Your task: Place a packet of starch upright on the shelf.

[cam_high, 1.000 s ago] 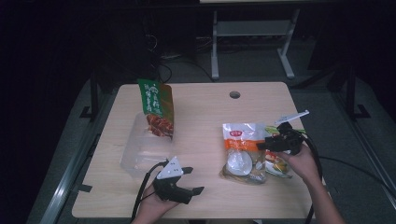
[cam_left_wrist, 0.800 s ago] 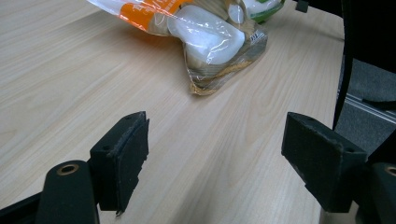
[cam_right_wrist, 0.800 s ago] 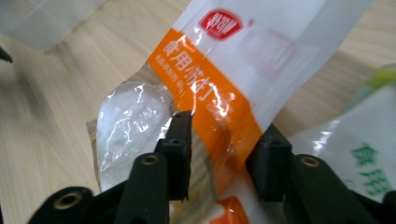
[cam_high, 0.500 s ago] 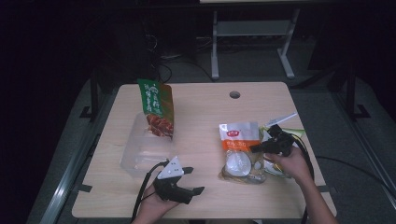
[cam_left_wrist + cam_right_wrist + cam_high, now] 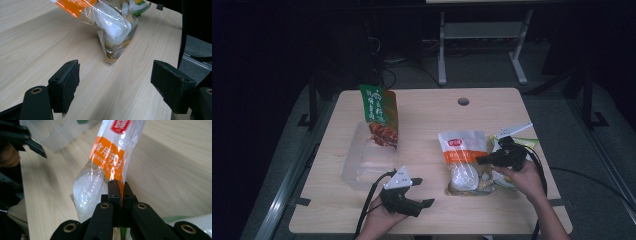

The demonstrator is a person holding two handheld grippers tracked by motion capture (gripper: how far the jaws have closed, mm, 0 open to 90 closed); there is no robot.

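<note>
Dark surroundings frame a pale wooden bench (image 5: 427, 120), on which an orange-and-white snack bag (image 5: 466, 161) is seen right of centre. The bag's edge is clamped by the right tongs (image 5: 119, 185), whose jaws have just been closing on it. The left tongs (image 5: 115, 85) are held wide apart with nothing between them, near the front edge. A green pouch (image 5: 381, 115) is stood by a clear container (image 5: 362, 162).

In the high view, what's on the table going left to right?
Clear tub → green bag → left gripper → orange-white bag → right gripper, shut on that bag's edge.
</note>
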